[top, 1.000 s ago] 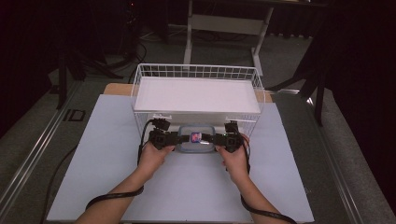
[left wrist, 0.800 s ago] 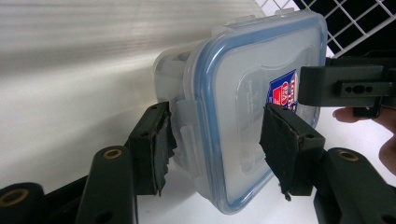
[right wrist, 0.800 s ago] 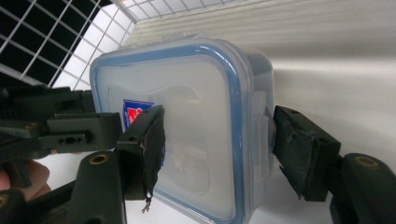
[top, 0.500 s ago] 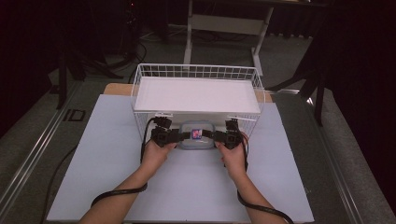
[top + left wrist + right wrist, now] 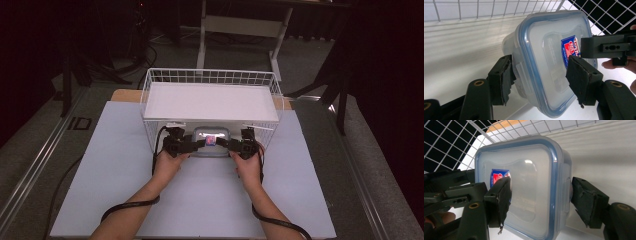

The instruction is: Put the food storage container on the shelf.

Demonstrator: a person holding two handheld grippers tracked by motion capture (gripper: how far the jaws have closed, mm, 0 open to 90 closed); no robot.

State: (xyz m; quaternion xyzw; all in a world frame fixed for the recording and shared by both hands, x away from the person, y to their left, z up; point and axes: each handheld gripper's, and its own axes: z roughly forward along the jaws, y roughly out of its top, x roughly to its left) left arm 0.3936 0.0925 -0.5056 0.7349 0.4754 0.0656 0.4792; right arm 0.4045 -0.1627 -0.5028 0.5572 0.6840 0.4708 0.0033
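Note:
A clear plastic container point(image 5: 211, 140) with a blue-rimmed lid and a red and blue label hangs at the front wall of the white wire basket point(image 5: 165, 76). My left gripper point(image 5: 192, 145) is shut on its left end. In the left gripper view one pad point(image 5: 502, 78) presses the container's point(image 5: 549, 50) side and the other lies on the lid. My right gripper point(image 5: 231, 145) is shut on the right end. The right gripper view shows its pads point(image 5: 586, 202) clamping the container point(image 5: 529, 170) from lid and side. I cannot tell whether the container is inside the basket or just before it.
The basket holds a white sheet point(image 5: 210, 100) and stands at the far side of a pale mat point(image 5: 115, 165). Bare mat lies to the left, right and front of the hands. Black cables point(image 5: 130, 205) trail back along both forearms. Dark floor and table legs point(image 5: 202, 35) lie beyond.
Both grippers have carried the container away from the person, up to the basket's front wall. Their hold on it has stayed the same.

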